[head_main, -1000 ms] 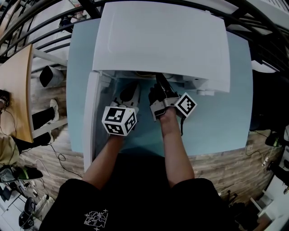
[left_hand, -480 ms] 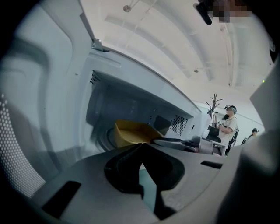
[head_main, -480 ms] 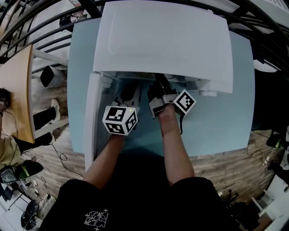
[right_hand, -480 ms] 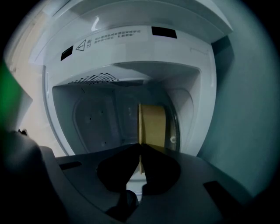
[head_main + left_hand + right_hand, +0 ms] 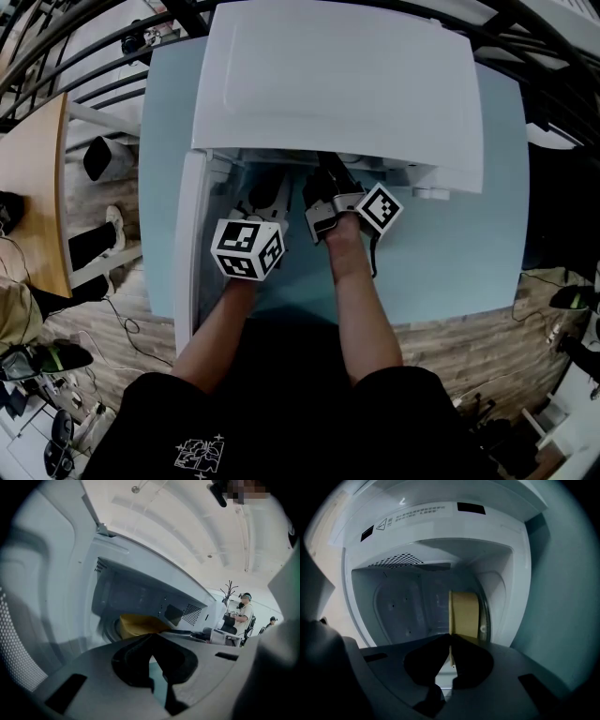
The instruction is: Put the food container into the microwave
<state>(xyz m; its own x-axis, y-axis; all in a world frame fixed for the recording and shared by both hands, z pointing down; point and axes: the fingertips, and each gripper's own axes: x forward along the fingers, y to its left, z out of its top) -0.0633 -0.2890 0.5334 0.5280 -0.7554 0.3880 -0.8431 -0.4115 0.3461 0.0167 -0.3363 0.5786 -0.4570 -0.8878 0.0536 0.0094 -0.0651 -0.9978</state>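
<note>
Right tongs pinch the yellow plastic food container by its rim inside the white microwave. Left tongs are clenched on nothing. Best to seat it flat before letting go.

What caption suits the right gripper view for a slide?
Right gripper shut on the rim of a yellow food container inside the white microwave.

Head view is looking steeply down on the microwave top. Both gripper views are sitting close behind their jaws, facing into it, sharing the yellow container just beyond the jaw tips.
</note>
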